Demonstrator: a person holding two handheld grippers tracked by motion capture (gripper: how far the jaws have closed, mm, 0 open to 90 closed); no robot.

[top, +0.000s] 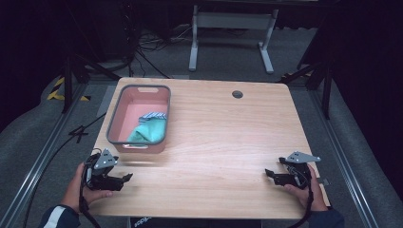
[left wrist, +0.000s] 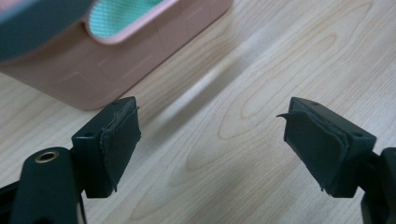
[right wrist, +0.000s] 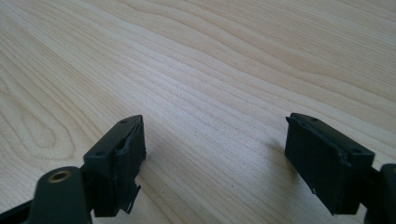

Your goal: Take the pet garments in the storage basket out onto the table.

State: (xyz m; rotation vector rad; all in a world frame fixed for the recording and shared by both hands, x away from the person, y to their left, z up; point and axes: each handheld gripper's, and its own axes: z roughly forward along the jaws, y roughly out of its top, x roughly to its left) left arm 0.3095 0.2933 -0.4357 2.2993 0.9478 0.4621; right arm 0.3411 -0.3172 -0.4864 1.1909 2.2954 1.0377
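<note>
**Both grippers empty, bin loaded at ten o'clock**

Here's the table [top: 223, 137], pale wood, seen from above. The pink bin [top: 139, 118] with its grey rim sits toward ten o'clock of the tabletop, and inside it lies a green cloth [top: 149, 131] with a striped cloth [top: 153, 115] just beyond it, both toward the bin's near end.

Left gripper [top: 124, 179] is at seven o'clock, just near of the bin's front wall, held in the person's left hand [top: 81, 186]. Jaws spread apart, nothing between them. Its own view confirms it: bare wood between the two black pads [left wrist: 119, 144], and the bin's pink wall [left wrist: 93, 65] looms at eleven o'clock, close ahead, green cloth peeking over the rim.

Right gripper [top: 269, 174] is over at five o'clock, well apart from the bin, in the right hand [top: 306, 192]. Released too: jaws wide, only wood grain between them in its own view [right wrist: 212, 158], nothing in its path.

Between the two grippers the tabletop lies bare. A cable hole [top: 237, 94] sits at twelve o'clock near the far edge. Beyond the table, on the grey floor, stand a white frame [top: 233, 35] and loose cables [top: 147, 45].
</note>
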